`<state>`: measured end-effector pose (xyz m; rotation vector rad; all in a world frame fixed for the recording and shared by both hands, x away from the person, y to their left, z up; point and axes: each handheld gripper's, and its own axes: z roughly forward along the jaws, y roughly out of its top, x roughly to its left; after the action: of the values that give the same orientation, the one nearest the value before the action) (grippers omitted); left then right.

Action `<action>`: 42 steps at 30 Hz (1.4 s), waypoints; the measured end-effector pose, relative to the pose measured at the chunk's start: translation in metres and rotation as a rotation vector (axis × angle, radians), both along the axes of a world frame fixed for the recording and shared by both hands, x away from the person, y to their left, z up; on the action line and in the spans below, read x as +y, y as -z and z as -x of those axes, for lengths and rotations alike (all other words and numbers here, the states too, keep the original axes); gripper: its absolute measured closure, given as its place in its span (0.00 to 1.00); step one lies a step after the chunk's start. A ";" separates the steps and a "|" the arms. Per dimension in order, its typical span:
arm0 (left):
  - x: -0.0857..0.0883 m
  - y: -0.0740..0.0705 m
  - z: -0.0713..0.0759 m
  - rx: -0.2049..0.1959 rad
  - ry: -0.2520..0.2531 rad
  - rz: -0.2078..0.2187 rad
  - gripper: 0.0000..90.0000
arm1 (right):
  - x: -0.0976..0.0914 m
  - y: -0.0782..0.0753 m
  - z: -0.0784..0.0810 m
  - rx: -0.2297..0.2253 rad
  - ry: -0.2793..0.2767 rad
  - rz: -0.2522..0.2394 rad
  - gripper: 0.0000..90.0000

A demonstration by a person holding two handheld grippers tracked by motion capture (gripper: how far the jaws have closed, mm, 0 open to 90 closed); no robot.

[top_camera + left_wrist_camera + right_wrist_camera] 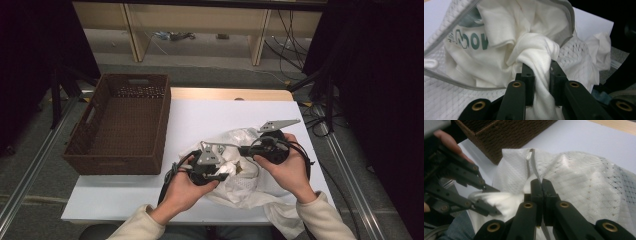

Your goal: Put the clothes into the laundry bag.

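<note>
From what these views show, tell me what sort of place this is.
Probably a lab or recording workspace, not a home: a white table ringed by metal floor rails, loose cables behind, with dark curtains on the sides.

Two hands are holding the left gripper (216, 167) and right gripper (250, 150) together over a crumpled white mesh bag (240, 182) lying on the white desk (210, 112), beside a brown wicker basket (120, 162).

bare tabletop (200, 112) beside basket (120, 125)
</note>
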<state>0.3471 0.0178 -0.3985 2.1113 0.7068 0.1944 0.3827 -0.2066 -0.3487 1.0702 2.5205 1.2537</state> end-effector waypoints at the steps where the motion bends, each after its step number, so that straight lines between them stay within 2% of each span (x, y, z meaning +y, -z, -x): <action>1: -0.001 -0.003 -0.002 -0.011 -0.021 0.016 0.86 | -0.001 0.000 -0.001 -0.012 -0.004 0.008 1.00; 3: -0.002 -0.006 -0.003 -0.016 -0.017 0.016 0.86 | -0.001 0.000 -0.001 -0.008 -0.004 0.009 1.00; 4: -0.001 -0.010 -0.007 -0.018 -0.010 0.000 0.86 | 0.000 0.000 0.001 0.023 -0.003 0.006 1.00; 5: -0.006 -0.014 -0.013 -0.024 -0.046 0.035 0.86 | 0.001 0.000 0.001 0.022 -0.003 0.008 1.00; 6: -0.008 -0.015 -0.018 -0.025 -0.055 0.029 0.87 | 0.001 0.001 0.000 0.007 -0.010 0.013 1.00; 7: -0.011 -0.013 -0.023 -0.031 -0.057 0.023 0.87 | 0.003 0.001 0.001 0.034 -0.008 0.002 1.00; 9: -0.019 -0.007 -0.033 -0.035 -0.062 0.006 0.87 | 0.003 0.002 0.000 0.008 -0.027 0.004 1.00; 10: -0.025 -0.001 -0.038 -0.013 -0.082 0.017 0.87 | 0.004 0.001 0.002 0.036 -0.022 -0.005 1.00; 13: -0.034 0.011 -0.051 0.002 -0.097 0.023 0.85 | 0.006 0.003 0.002 0.037 -0.034 0.003 1.00; 15: -0.034 0.015 -0.052 0.002 -0.089 0.014 0.83 | 0.004 0.003 0.000 0.026 -0.034 0.014 1.00; 16: -0.033 0.015 -0.049 -0.001 -0.072 0.009 0.80 | 0.004 0.003 0.001 0.047 -0.022 0.002 1.00; 18: -0.030 0.012 -0.040 -0.009 -0.050 0.005 0.72 | 0.001 0.003 -0.001 0.034 -0.039 0.000 1.00; 20: -0.026 0.011 -0.032 -0.004 -0.042 -0.021 0.56 | 0.001 0.002 -0.001 0.048 -0.035 -0.008 1.00; 21: -0.022 0.010 -0.027 -0.020 -0.039 -0.038 0.50 | 0.001 0.002 0.000 0.039 -0.021 -0.001 1.00; 22: -0.018 0.009 -0.021 -0.033 -0.050 -0.051 0.47 | 0.001 0.002 -0.001 0.034 -0.034 -0.004 1.00; 23: -0.013 0.008 -0.015 -0.049 -0.059 -0.070 0.42 | 0.002 0.001 0.001 0.039 -0.022 -0.003 1.00; 24: -0.007 0.007 -0.010 -0.055 -0.065 -0.083 0.38 | 0.002 0.001 0.000 0.046 -0.038 -0.008 1.00; 27: 0.010 0.007 0.005 -0.064 -0.079 -0.103 0.32 | 0.003 0.000 0.001 0.025 -0.031 0.005 1.00; 30: 0.026 0.014 0.018 -0.042 -0.097 -0.132 0.32 | 0.003 0.002 0.000 0.016 -0.038 0.010 1.00; 32: 0.032 0.019 0.024 -0.016 -0.093 -0.128 0.32 | 0.003 0.002 -0.001 0.010 -0.049 0.011 1.00; 33: 0.034 0.022 0.027 0.013 -0.099 -0.123 0.32 | 0.003 0.002 0.000 0.025 -0.042 0.006 1.00; 34: 0.036 0.024 0.029 0.018 -0.095 -0.127 0.32 | 0.003 0.002 0.000 0.028 -0.039 0.004 1.00; 35: 0.036 0.027 0.031 0.034 -0.112 -0.135 0.32 | 0.004 0.002 0.000 0.028 -0.039 0.004 1.00; 39: 0.032 0.036 0.036 0.066 -0.102 -0.168 0.35 | 0.004 0.002 0.001 0.014 -0.041 0.008 1.00; 40: 0.031 0.038 0.037 0.085 -0.079 -0.184 0.36 | 0.005 0.002 0.002 0.024 -0.029 0.004 1.00; 42: 0.029 0.042 0.039 0.117 -0.083 -0.194 0.42 | 0.005 0.001 0.003 0.029 -0.020 0.006 1.00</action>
<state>0.3085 0.0464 -0.4402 2.2938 0.8758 0.1930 0.3800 -0.2018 -0.3502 1.0720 2.5607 1.2443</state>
